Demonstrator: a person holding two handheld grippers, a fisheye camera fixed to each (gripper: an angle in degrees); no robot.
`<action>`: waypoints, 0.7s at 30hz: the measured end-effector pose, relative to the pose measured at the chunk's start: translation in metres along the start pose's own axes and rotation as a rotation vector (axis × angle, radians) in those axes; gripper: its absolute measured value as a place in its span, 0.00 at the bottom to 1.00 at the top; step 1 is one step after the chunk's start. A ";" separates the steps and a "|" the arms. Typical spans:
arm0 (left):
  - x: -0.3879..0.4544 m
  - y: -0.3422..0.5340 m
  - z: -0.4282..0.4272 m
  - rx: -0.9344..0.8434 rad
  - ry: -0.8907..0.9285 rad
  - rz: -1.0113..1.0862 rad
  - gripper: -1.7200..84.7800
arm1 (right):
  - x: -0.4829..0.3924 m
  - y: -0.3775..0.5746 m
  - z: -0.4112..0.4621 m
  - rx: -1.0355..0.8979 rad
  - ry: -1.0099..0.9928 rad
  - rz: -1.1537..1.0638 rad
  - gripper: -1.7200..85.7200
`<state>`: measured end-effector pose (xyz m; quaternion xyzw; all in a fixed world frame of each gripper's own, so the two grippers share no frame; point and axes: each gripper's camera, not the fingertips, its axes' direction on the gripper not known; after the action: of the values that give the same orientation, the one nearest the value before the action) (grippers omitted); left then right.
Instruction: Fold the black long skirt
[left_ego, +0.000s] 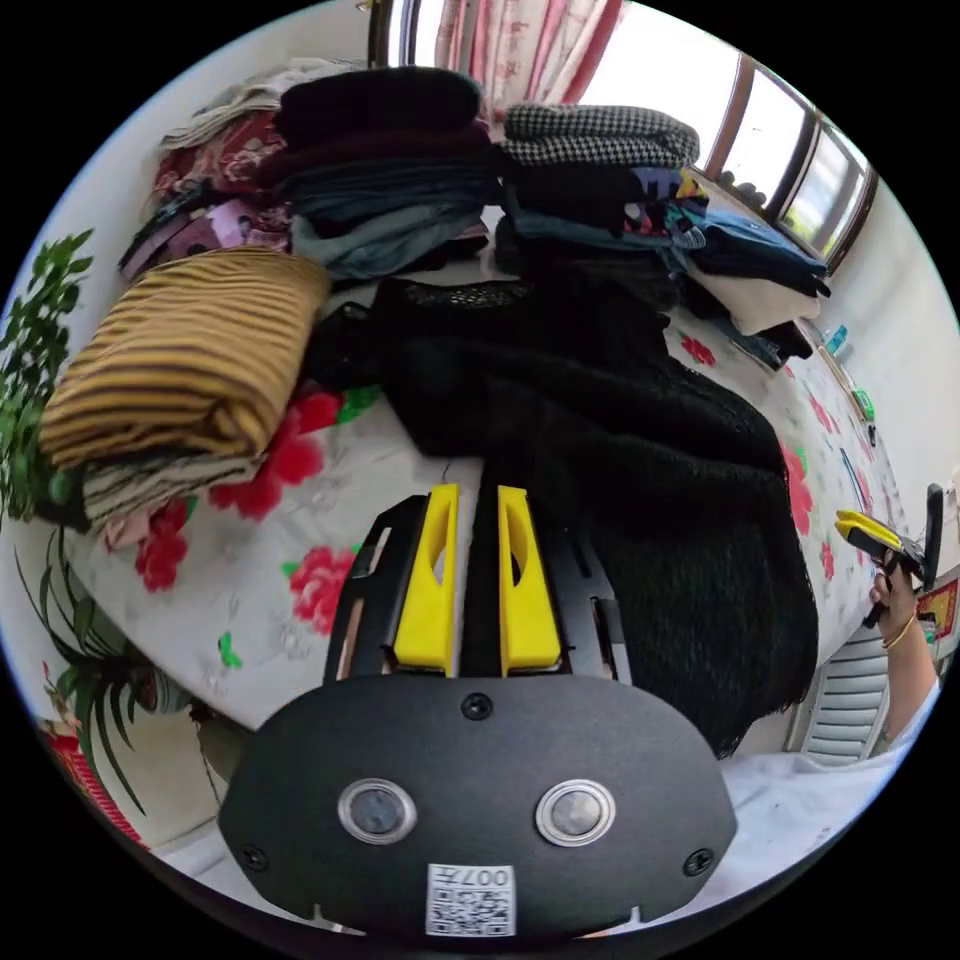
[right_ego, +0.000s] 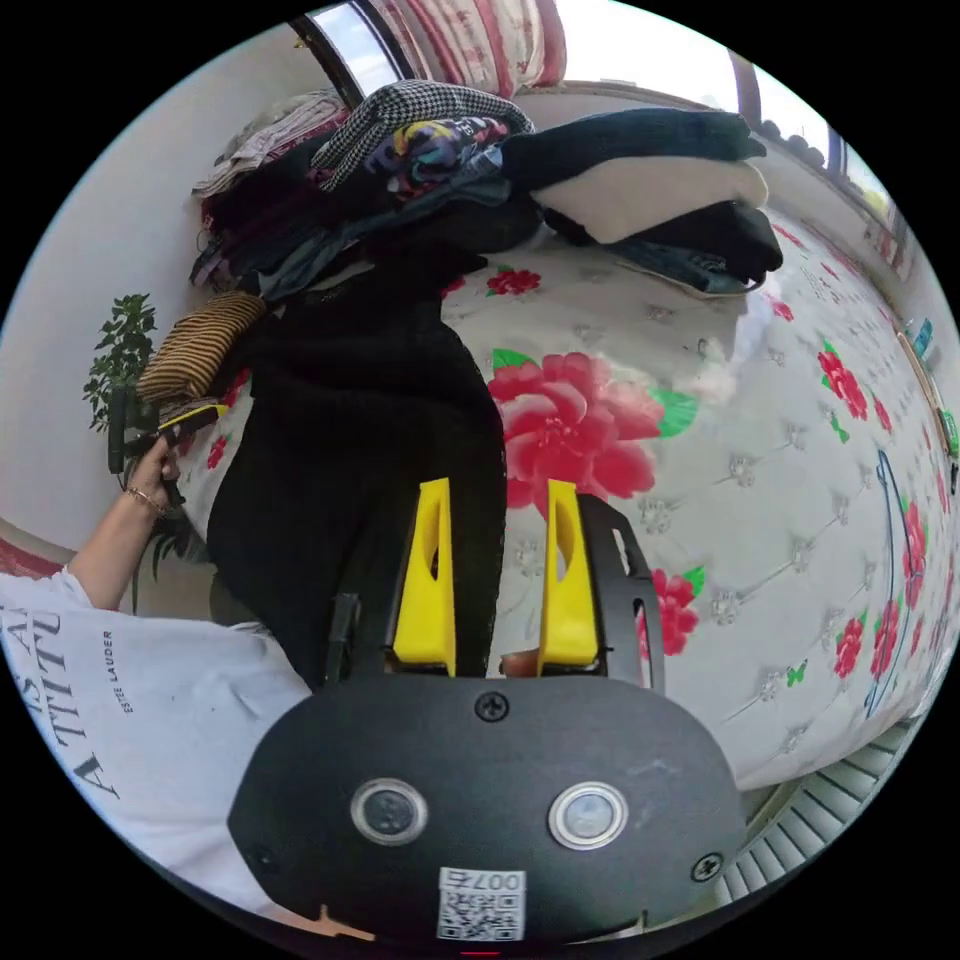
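The black long skirt (left_ego: 620, 470) lies spread lengthwise on a flowered bedspread (left_ego: 300, 520), its lower end hanging over the bed's near edge. My left gripper (left_ego: 478, 492) is at the skirt's left edge, jaws nearly together with black cloth between them. In the right gripper view the skirt (right_ego: 350, 420) runs away from me. My right gripper (right_ego: 497, 485) is open and straddles its right edge, one jaw over the cloth and one over the bedspread (right_ego: 750, 480). Each view shows the other gripper held in a hand: the right one (left_ego: 868, 530), the left one (right_ego: 190, 415).
Stacks of folded clothes (left_ego: 390, 170) (right_ego: 640, 190) line the far side of the bed under a window (left_ego: 800, 170). A striped yellow folded garment (left_ego: 180, 350) lies left of the skirt. A potted plant (left_ego: 30, 380) stands by the wall. The person's white shirt (right_ego: 130, 680) is close.
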<state>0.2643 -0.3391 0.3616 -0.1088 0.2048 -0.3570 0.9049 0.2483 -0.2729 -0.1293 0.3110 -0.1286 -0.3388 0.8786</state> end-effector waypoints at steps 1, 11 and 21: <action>-0.012 0.033 -0.025 0.022 -0.005 -0.012 0.10 | 0.005 0.026 -0.007 -0.023 -0.050 0.010 0.12; -0.021 0.229 -0.090 -0.245 0.157 -0.004 0.17 | -0.036 0.165 -0.019 -0.210 -0.130 -0.015 0.13; -0.024 0.192 -0.168 -0.381 0.263 0.178 0.02 | -0.067 0.167 -0.083 -0.158 -0.188 -0.100 0.02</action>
<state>0.2890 -0.1927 0.1526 -0.2115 0.3930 -0.2419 0.8616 0.3207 -0.0933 -0.0887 0.2134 -0.1677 -0.4191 0.8664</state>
